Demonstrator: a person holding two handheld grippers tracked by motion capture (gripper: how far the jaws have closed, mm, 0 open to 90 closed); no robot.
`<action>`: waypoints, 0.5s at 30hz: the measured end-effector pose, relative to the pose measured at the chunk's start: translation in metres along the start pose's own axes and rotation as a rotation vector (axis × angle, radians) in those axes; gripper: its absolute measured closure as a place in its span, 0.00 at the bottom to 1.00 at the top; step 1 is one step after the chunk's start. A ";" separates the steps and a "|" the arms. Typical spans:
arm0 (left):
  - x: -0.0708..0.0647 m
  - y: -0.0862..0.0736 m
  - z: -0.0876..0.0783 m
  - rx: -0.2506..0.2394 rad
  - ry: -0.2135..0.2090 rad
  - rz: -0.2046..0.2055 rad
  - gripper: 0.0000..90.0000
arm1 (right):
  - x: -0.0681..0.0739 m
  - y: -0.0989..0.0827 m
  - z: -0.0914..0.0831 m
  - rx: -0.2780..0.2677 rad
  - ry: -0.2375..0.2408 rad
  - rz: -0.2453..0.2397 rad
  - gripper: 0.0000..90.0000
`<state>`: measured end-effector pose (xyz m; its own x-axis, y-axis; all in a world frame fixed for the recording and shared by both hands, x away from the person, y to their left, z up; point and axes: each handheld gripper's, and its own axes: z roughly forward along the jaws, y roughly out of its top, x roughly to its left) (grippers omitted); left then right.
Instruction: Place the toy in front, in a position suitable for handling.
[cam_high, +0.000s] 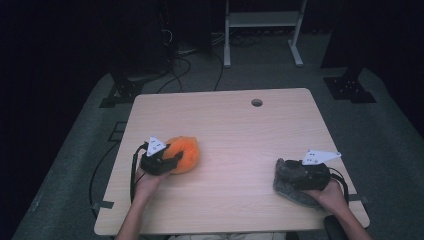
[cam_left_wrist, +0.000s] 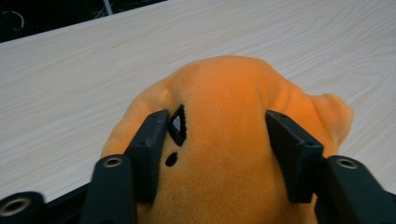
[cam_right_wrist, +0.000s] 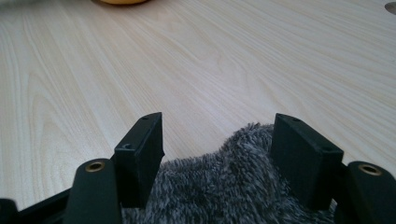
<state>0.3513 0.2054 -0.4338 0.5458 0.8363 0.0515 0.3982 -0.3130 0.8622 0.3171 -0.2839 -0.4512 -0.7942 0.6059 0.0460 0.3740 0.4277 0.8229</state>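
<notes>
High view: at seven o'clock on the table (cam_high: 225, 125), the left gripper (cam_high: 175, 161) clamps an orange plush toy (cam_high: 185, 154); at four o'clock the right gripper (cam_high: 292, 175) rests on a grey furry toy (cam_high: 290, 186). Left gripper view: fingers (cam_left_wrist: 152, 140) press into the plush's sides. Right gripper view: fingers (cam_right_wrist: 140, 144) stand apart, fur between them. Soft stuffing may squeeze out, so a lift could slip.

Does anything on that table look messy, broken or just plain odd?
Nothing stands out. The left gripper squeezes an orange plush toy, denting its sides; a grey furry toy lies between the right gripper's jaws.
</notes>
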 end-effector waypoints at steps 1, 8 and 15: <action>0.000 0.000 0.000 0.000 0.000 0.000 0.51 | 0.000 0.000 0.000 0.000 0.000 0.000 0.37; -0.003 0.004 -0.003 -0.040 0.009 -0.013 0.57 | 0.000 0.000 0.000 -0.002 0.002 0.003 0.37; -0.006 0.009 -0.006 -0.063 -0.006 -0.037 0.58 | -0.001 0.000 0.000 -0.002 0.002 0.003 0.37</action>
<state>0.3466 0.2002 -0.4233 0.5362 0.8440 0.0156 0.3717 -0.2526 0.8933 0.3174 -0.2846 -0.4511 -0.7942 0.6056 0.0498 0.3755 0.4248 0.8237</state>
